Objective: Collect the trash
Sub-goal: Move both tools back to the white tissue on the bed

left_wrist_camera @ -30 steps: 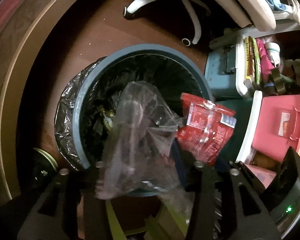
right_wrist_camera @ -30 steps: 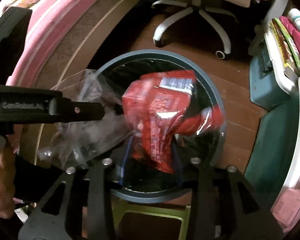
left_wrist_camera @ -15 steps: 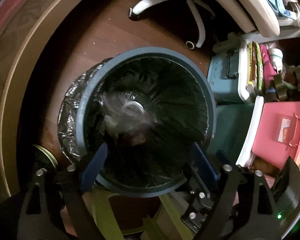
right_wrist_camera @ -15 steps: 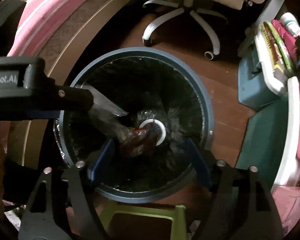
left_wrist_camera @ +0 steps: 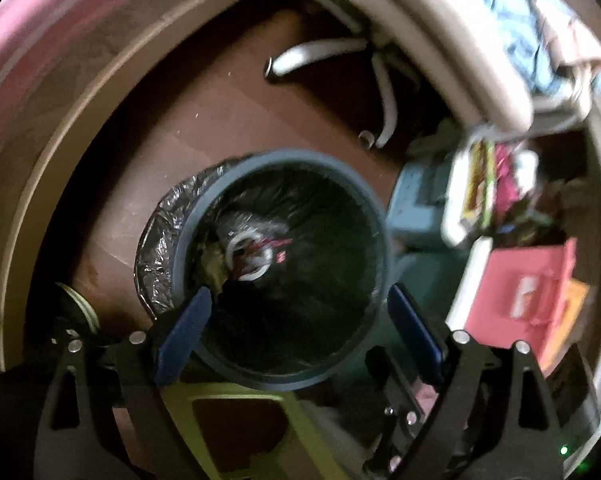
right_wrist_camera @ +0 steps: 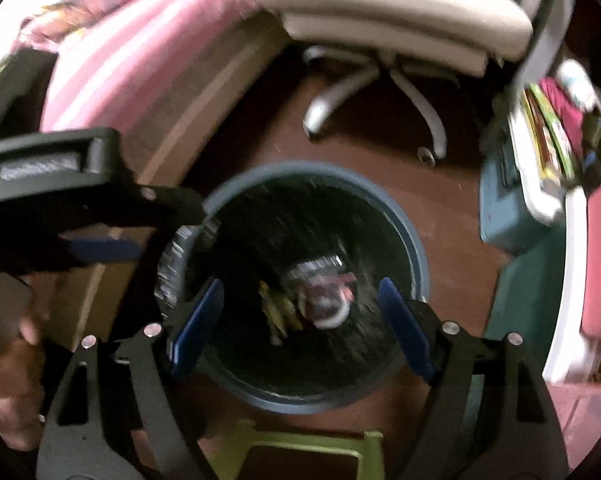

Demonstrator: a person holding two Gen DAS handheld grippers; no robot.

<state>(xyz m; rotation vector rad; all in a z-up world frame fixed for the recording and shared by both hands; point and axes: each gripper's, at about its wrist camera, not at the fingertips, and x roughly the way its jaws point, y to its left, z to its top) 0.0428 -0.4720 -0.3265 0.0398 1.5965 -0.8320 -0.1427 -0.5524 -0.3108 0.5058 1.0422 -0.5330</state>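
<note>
A round blue-grey trash bin [left_wrist_camera: 382,240] with a black liner stands on the brown floor; it also shows in the right wrist view [right_wrist_camera: 418,256]. At its bottom lie the clear plastic bag with a white ring [left_wrist_camera: 248,254] and the red snack wrapper [left_wrist_camera: 278,245], seen blurred in the right wrist view [right_wrist_camera: 328,300]. My left gripper [left_wrist_camera: 296,332] is open and empty above the bin's near rim. My right gripper [right_wrist_camera: 300,324] is open and empty over the bin. The left gripper's body [right_wrist_camera: 60,196] shows at the left of the right wrist view.
A white office chair [right_wrist_camera: 380,80] stands beyond the bin. A teal box [left_wrist_camera: 416,208], books and a pink container [left_wrist_camera: 520,296] crowd the right side. A green stool [right_wrist_camera: 308,452] is just below the grippers. A pink bed [right_wrist_camera: 132,48] lies at the left.
Both grippers opened and dropped the clear bag and the red wrapper into the bin. Both grippers have since pulled up and back, so the bin looks smaller.
</note>
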